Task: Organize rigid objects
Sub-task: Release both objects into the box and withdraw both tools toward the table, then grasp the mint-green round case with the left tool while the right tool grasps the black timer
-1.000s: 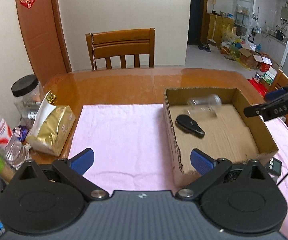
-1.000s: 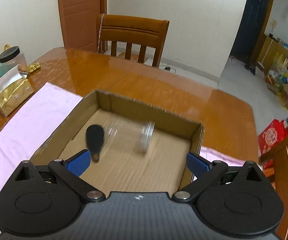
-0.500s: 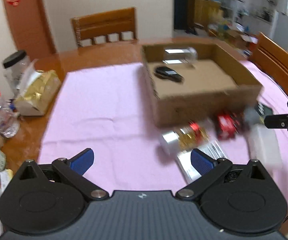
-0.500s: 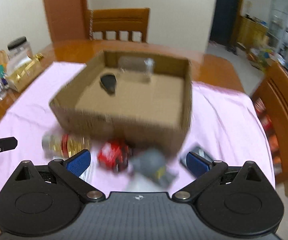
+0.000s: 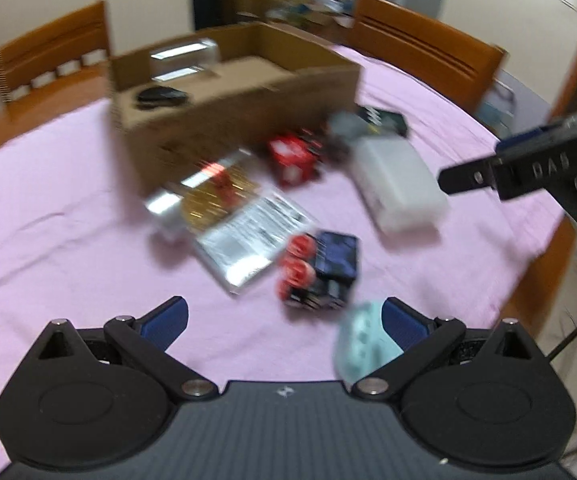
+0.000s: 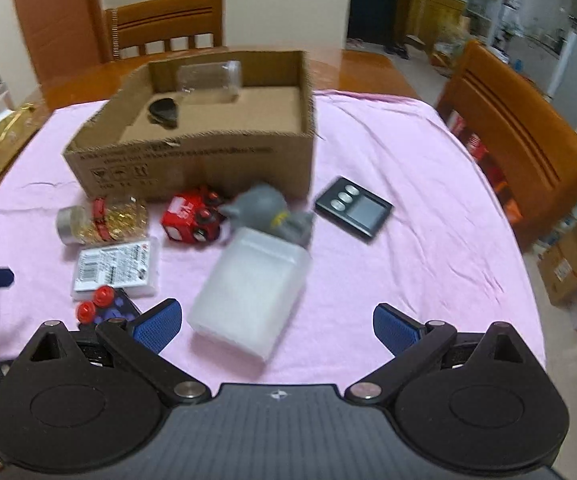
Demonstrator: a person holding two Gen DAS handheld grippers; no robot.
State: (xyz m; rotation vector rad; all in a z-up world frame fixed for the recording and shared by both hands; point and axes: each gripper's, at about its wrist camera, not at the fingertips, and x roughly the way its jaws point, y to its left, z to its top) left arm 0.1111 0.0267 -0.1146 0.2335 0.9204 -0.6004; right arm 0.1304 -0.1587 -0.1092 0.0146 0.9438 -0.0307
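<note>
A cardboard box [image 6: 192, 152] on the pink cloth holds a clear jar [image 6: 208, 76] and a black oval object [image 6: 163, 110]. In front of it lie a gold-filled jar [image 6: 104, 220], a red cube toy [image 6: 192, 220], a grey figure [image 6: 272, 212], a white plastic box [image 6: 252, 288], a black timer [image 6: 353, 210], a flat packet [image 6: 116, 270] and a dark toy with red knobs [image 5: 320, 268]. A pale teal object [image 5: 364, 344] lies by my left gripper [image 5: 284, 318], which is open and empty. My right gripper [image 6: 276, 322] is open, just before the white box.
Wooden chairs [image 6: 520, 136] stand at the right and far side [image 6: 164, 24] of the table. A gold bag [image 6: 0, 140] sits at the left edge. The right gripper also shows in the left wrist view [image 5: 528, 164] over the cloth's right side.
Both grippers have pulled back from over the box and dropped toward the near edge of the table. The loose objects in front of the box have come into view.
</note>
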